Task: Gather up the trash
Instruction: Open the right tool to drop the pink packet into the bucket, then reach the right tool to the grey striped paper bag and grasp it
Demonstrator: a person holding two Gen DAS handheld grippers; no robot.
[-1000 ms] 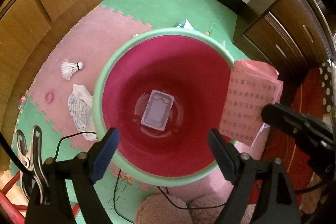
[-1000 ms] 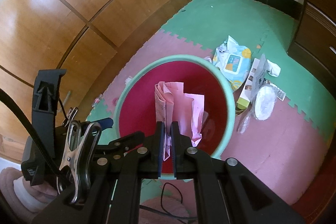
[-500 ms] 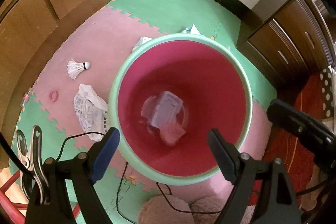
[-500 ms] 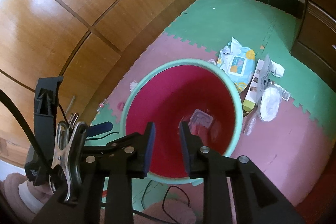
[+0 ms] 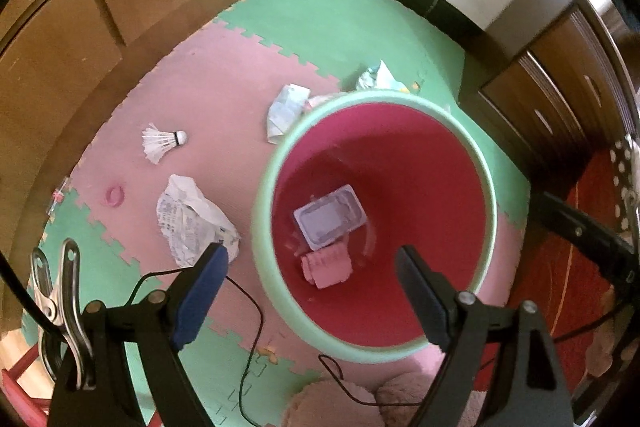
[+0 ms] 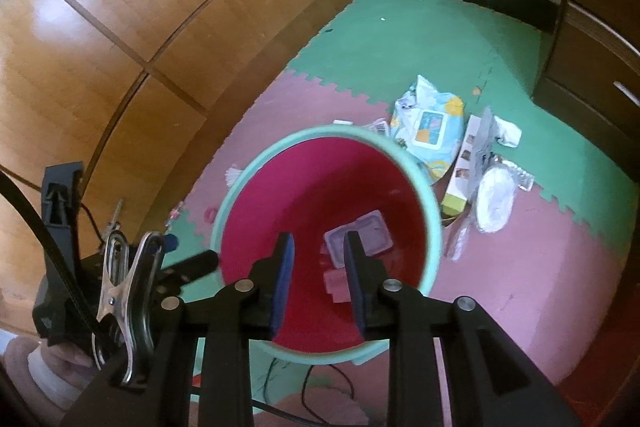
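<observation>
A green-rimmed bin (image 5: 264, 195) with a red inside stands on the foam mat. At its bottom lie a clear plastic tray (image 5: 330, 217) and a folded pink paper (image 5: 326, 265). My left gripper (image 5: 311, 251) hangs wide open over the bin's near left side, empty. Above the bin (image 6: 434, 219) my right gripper (image 6: 319, 237) is opening its jaws with nothing between them; the tray (image 6: 362, 235) and pink paper (image 6: 336, 283) show below. On the mat lie a crumpled white bag (image 5: 192, 223), a shuttlecock (image 5: 162, 141), a wipes pack (image 6: 430, 129) and a white wrapper (image 6: 494, 203).
A small carton (image 6: 460, 167) lies by the bin, a pink ring (image 5: 115, 195) and a folded paper (image 5: 286, 111) on the mat. A dark wooden cabinet (image 5: 560, 99) stands at the right, a red rug (image 5: 560, 267) before it. Thin black cables (image 5: 252, 339) cross the mat.
The right gripper let go of the pink paper, which dropped to the bin's bottom, and its jaws spread. The left view slid left, so the bin sits further right in it.
</observation>
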